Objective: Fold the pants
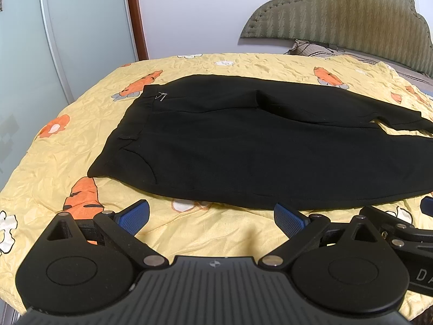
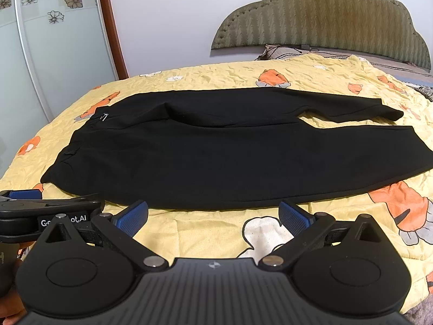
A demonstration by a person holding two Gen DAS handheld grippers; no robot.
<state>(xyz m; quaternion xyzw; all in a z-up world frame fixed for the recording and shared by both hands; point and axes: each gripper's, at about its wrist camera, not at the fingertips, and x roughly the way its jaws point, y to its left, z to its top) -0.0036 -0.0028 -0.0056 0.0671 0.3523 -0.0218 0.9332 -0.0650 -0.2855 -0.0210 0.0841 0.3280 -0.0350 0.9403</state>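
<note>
On the yellow quilt (image 2: 205, 233), your black pants (image 2: 216, 159) lie flat, long axis running left to right. Waistband (image 1: 127, 124) points left, toward the glass door (image 1: 81, 27); both legs point right, toward the headboard (image 2: 324, 16), with the far leg's hem (image 2: 389, 113) split slightly from the near one. A small metal clasp (image 1: 161, 96) sits at the waistband. Your left gripper (image 1: 211, 220) and right gripper (image 2: 213, 216) hover side by side just short of the near edge, each with fingers spread wide, gripping nothing. On the left gripper's body, partly hidden lettering reads "G…ot.AI" (image 2: 63, 220); on the right gripper's, "DA" (image 1: 422, 275), cut by the frame.
</note>
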